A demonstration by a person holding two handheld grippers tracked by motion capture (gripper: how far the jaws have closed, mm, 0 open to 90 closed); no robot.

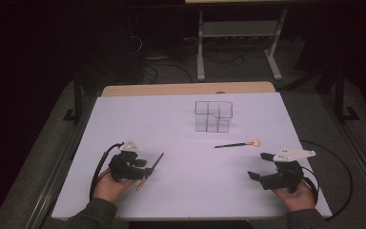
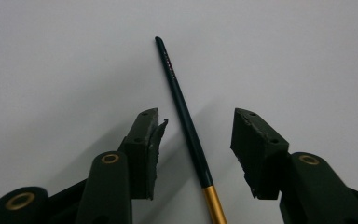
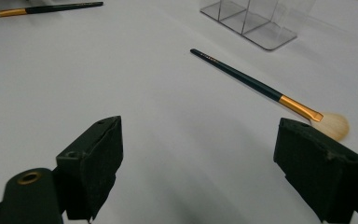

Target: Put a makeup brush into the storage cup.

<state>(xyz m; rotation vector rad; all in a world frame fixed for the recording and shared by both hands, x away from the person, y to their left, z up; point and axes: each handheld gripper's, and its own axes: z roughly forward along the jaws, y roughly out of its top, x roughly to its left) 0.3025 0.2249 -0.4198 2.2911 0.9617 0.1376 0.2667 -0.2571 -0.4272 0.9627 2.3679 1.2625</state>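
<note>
We see a clear organizer [image 1: 213, 116] with several compartments standing on the white tabletop [image 1: 181, 191], toward its far side. A fluffy-tipped brush [image 1: 238, 143] lies flat just in front of it. Behind the table, cables [image 1: 157, 67] sprawl on the floor.

The desk [image 1: 124, 191] looks matt white and smooth, the brush [image 2: 186, 121] has a glossy dark handle with a shiny gold metal ferrule, and the organiser [image 1: 213, 116] is clear glossy plastic.

both grippers, left gripper [image 1: 145, 168] and right gripper [image 1: 259, 165], hold their jaws apart.
</note>
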